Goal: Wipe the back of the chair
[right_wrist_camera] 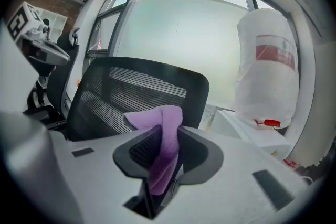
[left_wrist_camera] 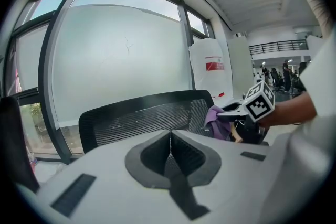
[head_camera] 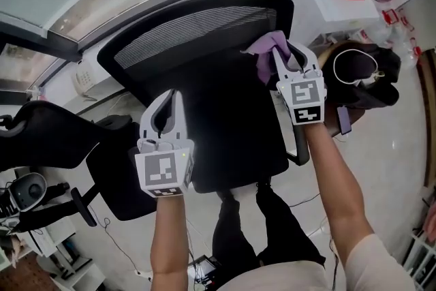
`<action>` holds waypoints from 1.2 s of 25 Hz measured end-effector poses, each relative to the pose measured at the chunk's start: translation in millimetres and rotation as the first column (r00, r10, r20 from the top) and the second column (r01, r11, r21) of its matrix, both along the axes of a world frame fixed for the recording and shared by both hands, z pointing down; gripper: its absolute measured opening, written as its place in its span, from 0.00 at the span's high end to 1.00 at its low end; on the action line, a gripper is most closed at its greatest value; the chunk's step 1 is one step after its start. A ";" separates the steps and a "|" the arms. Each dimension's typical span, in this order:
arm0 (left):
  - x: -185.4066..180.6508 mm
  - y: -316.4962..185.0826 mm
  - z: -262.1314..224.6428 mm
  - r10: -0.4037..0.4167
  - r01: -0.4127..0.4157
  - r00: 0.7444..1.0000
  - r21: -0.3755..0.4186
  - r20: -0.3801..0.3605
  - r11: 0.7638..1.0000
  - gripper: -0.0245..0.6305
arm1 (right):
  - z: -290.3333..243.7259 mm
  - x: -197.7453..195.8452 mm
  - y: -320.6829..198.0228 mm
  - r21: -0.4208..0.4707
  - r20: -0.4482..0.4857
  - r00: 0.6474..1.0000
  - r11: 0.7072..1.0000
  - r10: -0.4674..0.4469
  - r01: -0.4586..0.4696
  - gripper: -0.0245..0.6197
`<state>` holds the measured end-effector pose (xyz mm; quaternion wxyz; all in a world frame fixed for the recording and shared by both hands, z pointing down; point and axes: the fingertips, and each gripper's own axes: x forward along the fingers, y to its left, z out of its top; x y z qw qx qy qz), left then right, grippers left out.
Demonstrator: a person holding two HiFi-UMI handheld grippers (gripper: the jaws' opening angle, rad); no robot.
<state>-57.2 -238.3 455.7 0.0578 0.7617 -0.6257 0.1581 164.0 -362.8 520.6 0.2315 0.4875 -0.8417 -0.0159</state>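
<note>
Wiping step, apparently just beginning: the right gripper (head_camera: 289, 56) is pinching a soft, folded purple cloth (head_camera: 267, 51) between its jaws, holding it at about two o'clock on the chair back (head_camera: 197, 31), a curved black frame filled with ribbed mesh. The left gripper (head_camera: 169, 105), jaws pressed together on nothing, is hovering near seven o'clock. The next move is probably calling for the cloth to be pressed flat and swept across the mesh toward ten o'clock.

R tool (head_camera: 290, 55) w/ purple cloth (head_camera: 264, 51) at chair back (head_camera: 197, 31), L tool (head_camera: 170, 97) nearby.
</note>
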 end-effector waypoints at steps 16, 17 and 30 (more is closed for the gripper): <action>-154.2 71.6 0.5 -0.215 0.215 0.976 -0.009 -0.010 0.977 0.95 | 20.2 -240.4 41.9 -0.071 0.005 0.950 0.947 -0.313 0.312 0.84; -169.8 80.6 2.2 -0.236 0.236 0.972 -0.013 -0.011 0.972 0.95 | 21.3 -267.1 49.0 -0.076 0.008 0.940 0.937 -0.342 0.341 0.84; -253.1 135.6 14.0 -0.317 0.317 0.947 -0.011 -0.041 0.948 0.95 | 21.8 -382.8 92.3 -0.065 -0.017 0.907 0.906 -0.420 0.418 0.84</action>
